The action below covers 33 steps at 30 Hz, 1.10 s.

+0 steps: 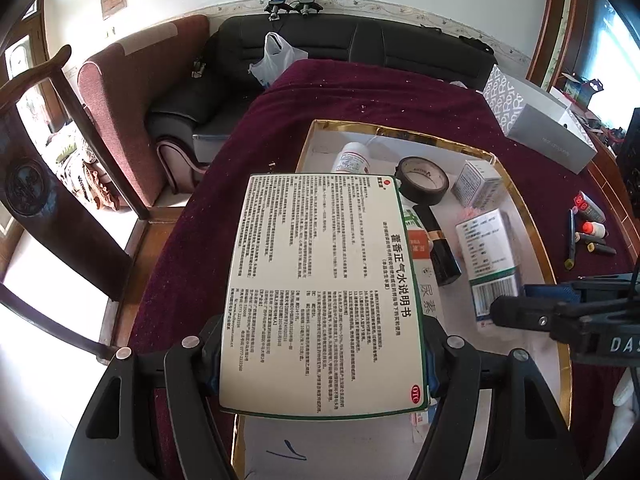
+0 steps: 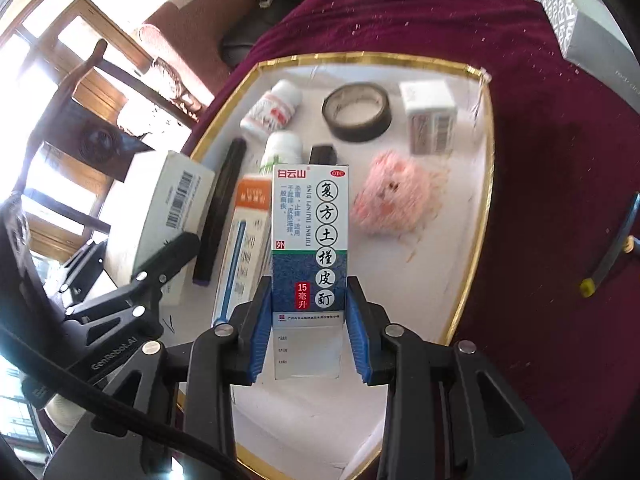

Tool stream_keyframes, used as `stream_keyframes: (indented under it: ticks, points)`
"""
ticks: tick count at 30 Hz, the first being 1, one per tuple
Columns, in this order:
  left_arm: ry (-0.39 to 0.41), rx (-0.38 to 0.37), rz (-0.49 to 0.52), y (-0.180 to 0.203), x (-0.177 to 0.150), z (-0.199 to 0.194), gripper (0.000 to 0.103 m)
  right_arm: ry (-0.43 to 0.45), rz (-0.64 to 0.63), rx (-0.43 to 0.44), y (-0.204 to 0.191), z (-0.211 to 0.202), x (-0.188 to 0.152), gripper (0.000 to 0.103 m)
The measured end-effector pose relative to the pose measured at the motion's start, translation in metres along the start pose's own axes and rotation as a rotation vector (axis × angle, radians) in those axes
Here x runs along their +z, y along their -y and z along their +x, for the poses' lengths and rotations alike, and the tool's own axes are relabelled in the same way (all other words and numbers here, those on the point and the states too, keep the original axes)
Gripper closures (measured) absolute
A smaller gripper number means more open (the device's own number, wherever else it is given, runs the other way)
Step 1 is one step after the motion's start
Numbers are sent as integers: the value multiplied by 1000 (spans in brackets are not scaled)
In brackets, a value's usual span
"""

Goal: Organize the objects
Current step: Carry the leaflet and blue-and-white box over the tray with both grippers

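My left gripper (image 1: pixel 324 364) is shut on a wide flat medicine box (image 1: pixel 324 280) with a printed cream face, held over the near left part of a white gold-rimmed tray (image 1: pixel 538 236). My right gripper (image 2: pixel 310 320) is shut on a tall narrow blue-and-white medicine box (image 2: pixel 310 240), its blue pads (image 2: pixel 260 332) pressing both sides. That box hangs over the tray (image 2: pixel 476 200), to the right of the flat box (image 2: pixel 160 208). In the left wrist view the right gripper (image 1: pixel 516 304) enters from the right edge with its box (image 1: pixel 490 256).
In the tray lie two white bottles (image 2: pixel 272 110), a black tape roll (image 2: pixel 357 111), a small white box (image 2: pixel 430 116), a pink fluffy toy (image 2: pixel 394 196), a black bar (image 2: pixel 222 208) and an orange-white box (image 2: pixel 248 240). Pens and small bottles (image 1: pixel 592 232) lie on the maroon cloth; a grey box (image 1: pixel 552 140) stands far right.
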<state>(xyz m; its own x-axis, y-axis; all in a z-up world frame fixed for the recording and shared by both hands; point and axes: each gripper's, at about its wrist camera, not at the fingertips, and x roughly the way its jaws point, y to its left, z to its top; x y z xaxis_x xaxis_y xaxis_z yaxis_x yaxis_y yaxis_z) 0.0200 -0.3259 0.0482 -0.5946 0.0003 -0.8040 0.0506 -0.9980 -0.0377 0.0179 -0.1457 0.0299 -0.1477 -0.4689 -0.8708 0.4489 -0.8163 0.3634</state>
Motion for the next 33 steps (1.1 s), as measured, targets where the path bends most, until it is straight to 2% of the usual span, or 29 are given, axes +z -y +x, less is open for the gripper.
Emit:
stream_keyframes:
  ticks: [5, 11, 19, 23, 33]
  points:
    - [-1, 3, 10, -1, -7, -10, 38, -28, -6, -7, -2, 8, -11, 70]
    - [3, -1, 3, -6, -20, -19, 38, -22, -20, -31, -7, 13, -14, 70]
    - [17, 71, 63, 7, -27, -18, 37, -13, -36, -66, -12, 19, -17, 70]
    - [11, 32, 16, -1, -26, -21, 36, -13, -26, -65, -11, 21, -15, 70]
    - [-4, -29, -46, -10, -26, -24, 35, 13, -32, -57, -14, 19, -15, 59]
